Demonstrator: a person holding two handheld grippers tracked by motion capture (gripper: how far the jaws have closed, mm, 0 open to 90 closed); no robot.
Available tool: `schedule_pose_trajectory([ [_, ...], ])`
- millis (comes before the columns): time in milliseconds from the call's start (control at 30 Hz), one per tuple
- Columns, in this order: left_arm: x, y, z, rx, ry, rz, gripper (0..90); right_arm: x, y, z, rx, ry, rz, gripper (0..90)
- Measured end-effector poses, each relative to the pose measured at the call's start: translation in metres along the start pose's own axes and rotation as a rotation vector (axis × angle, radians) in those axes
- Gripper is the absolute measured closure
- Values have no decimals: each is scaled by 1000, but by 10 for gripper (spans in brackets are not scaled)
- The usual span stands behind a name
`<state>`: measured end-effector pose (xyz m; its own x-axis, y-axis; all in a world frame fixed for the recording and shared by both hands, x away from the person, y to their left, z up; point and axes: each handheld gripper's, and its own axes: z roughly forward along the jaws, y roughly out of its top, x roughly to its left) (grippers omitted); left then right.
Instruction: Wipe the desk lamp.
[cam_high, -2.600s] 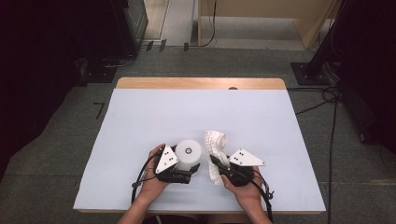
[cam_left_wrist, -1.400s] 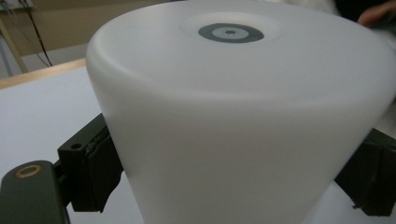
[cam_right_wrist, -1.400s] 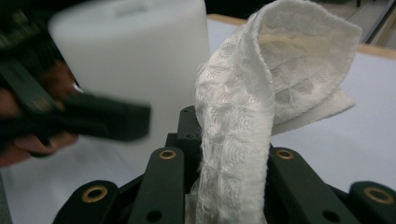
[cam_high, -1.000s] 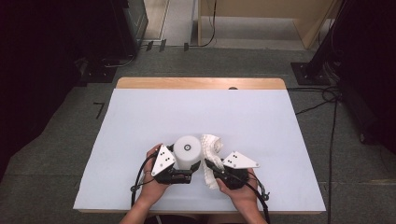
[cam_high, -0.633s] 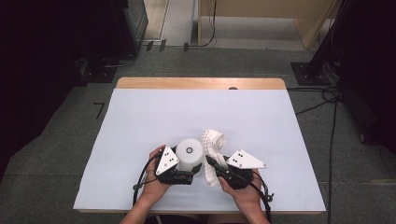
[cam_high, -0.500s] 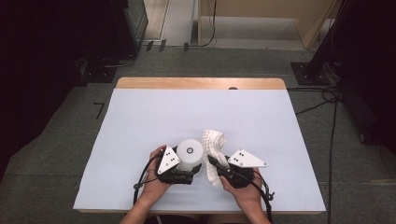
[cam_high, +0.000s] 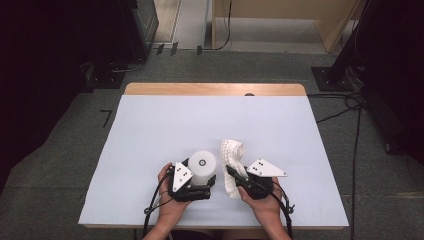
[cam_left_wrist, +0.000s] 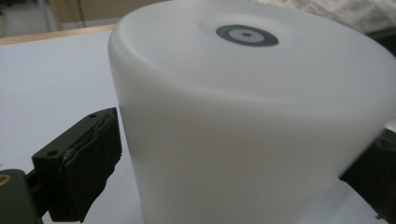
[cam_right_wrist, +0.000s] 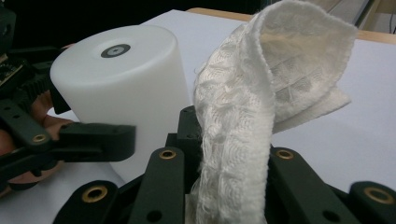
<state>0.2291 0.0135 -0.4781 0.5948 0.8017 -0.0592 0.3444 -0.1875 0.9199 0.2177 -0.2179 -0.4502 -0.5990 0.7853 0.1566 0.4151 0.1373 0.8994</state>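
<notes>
Your counter (cam_high: 150, 125) is the biggest thing here: a pale blue-white sheet over a wooden top whose bare edge shows along the 12 o'clock side. Around it the room is dark, with grey carpet, a black rack toward 10 o'clock, cables trailing on the floor at 3 o'clock and a light wooden unit beyond 12 o'clock.

Your work sits low on the counter, near 6 o'clock. The white cylinder (cam_high: 202, 167) stands upright on its end, a small dark ring marking the middle of its top face. Your left gripper (cam_high: 196, 187) reaches in from its 6 o'clock side with a jaw on either flank. In the left gripper view one pad (cam_left_wrist: 88, 163) sits right against the cylinder's (cam_left_wrist: 252, 126) wall and the other is partly hidden at the far edge, so you look to be clamping it; my guess is that you're steadying it so it won't slide or tip.

At the cylinder's 3 o'clock, just beside it, your right gripper (cam_high: 231, 172) is closed tight on a white woven cloth (cam_high: 232, 155). The right gripper view shows the cloth (cam_right_wrist: 261, 93) pinched low between the jaws, its free end standing up and folding over. Held that way it makes a pad, likely for wiping the cylinder's (cam_right_wrist: 121, 74) side, which it hasn't clearly touched yet.
</notes>
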Motion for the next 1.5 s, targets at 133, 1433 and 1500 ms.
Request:
schedule_pose_trajectory([
  [133,-2,-1,2,2,4,35,79,3,-2,3,8,8,-9,757],
  [1433,21,16,-7,-48,-231,105,87,23,17,-11,-64,35,-52,757],
  [1500,22,14,-4,-35,-212,119,87,21,20,-14,-68,28,-57,757],
])
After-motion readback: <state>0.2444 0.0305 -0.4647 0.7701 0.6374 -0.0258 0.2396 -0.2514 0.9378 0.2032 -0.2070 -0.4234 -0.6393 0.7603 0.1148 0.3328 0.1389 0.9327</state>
